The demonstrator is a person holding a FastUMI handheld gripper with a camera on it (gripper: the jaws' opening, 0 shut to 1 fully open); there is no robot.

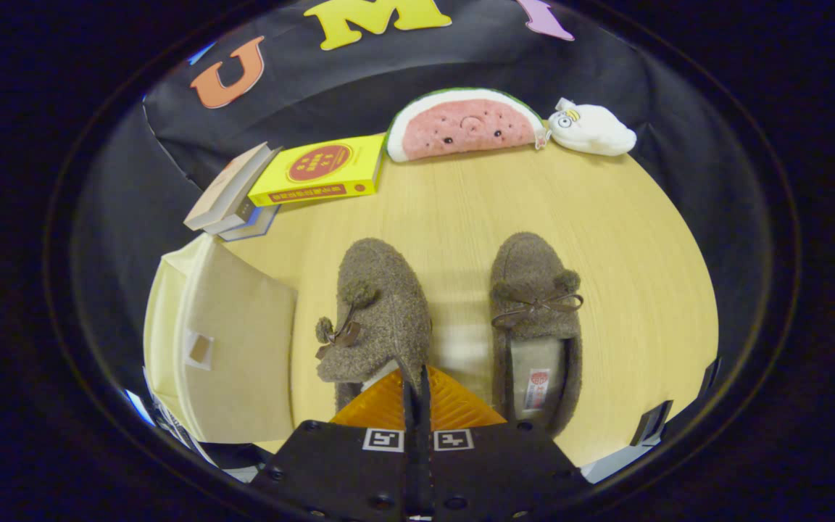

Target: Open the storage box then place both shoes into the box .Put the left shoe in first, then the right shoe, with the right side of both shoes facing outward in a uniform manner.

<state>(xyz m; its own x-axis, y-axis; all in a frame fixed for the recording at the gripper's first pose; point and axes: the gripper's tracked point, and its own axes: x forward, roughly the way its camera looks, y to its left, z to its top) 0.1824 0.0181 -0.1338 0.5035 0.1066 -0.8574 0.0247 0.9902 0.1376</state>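
We take the left shoe (381, 312) as our landmark: a brown, fuzzy slipper with a pom-pom bow, lying on the pale wooden table (628, 239) with its toe pointing away from the gripper (417, 384). Its near end sits tilted, rolled toward the storage box, and the edge of its collar meets the gripper's fingers. We see those fingers drawn together with hardly any gap, pinching the rim of the left shoe's opening, so the jaws are clenched on that shoe. To the right of the landmark, apart from it across a strip of bare table, lies the right shoe (537, 319), parallel to it, upright on its sole, its opening turned up so that the pale lining and a small label show. To the left of the landmark, just beside it, stands the storage box (233, 348), cream-coloured, with a small tab on its upper face; we cannot tell whether its lid is open. Beyond the landmark and to its left, a yellow book (316, 170) lies next to a short stack of books (233, 196). Directly beyond the landmark, at the table's far edge, rests a watermelon-slice plush (464, 125), and touching that plush's right end is a white plush toy (595, 130).
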